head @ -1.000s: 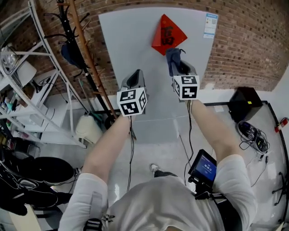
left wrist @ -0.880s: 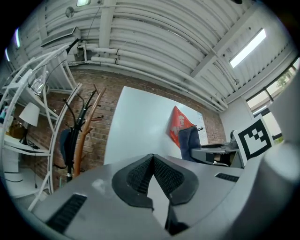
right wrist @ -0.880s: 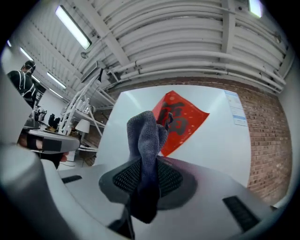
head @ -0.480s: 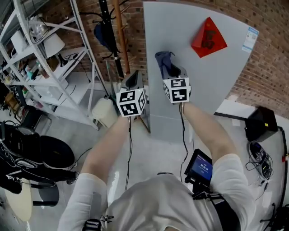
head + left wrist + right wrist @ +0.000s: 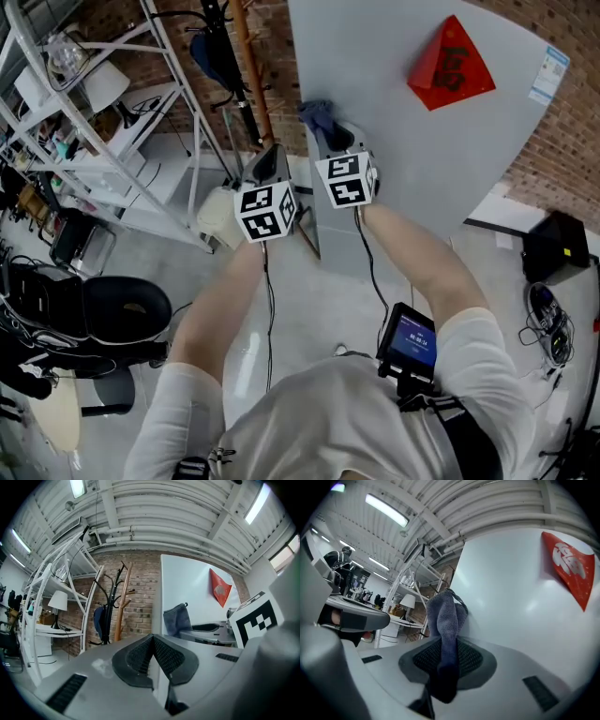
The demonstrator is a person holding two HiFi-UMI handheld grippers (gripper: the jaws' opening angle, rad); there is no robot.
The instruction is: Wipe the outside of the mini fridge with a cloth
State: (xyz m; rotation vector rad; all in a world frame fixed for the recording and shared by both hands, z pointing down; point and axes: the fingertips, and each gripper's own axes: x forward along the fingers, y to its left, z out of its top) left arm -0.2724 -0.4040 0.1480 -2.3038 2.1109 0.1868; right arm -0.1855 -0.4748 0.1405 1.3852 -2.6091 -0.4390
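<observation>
While the right gripper [image 5: 328, 139] presses a blue-grey cloth [image 5: 316, 114] against the pale front of the mini fridge [image 5: 412, 150], the wiping looks to be under way rather than finished. In the right gripper view the jaws are clamped on the cloth [image 5: 446, 616], a fold of it pinched between the pads and the rest standing up against the fridge panel [image 5: 525, 597]. The cloth sits at the upper middle of the head view, right by the left edge of the fridge front, well apart from the red diamond decoration [image 5: 452, 66] and the small label [image 5: 548, 75] at the upper right.

The left gripper [image 5: 272, 157] hangs just left of that edge, its jaws closed together with nothing between them, as the left gripper view shows [image 5: 152, 640]; from there the cloth [image 5: 177, 618] appears past the fridge corner.

No streaks, damp patches or dirt show on the panel, so I cannot tell how much of it has been covered. Judging by the cloth's place, the edge strip is the part in hand; the area round the red decoration, the lower front and the side towards the metal shelving [image 5: 103, 112] probably remain.
</observation>
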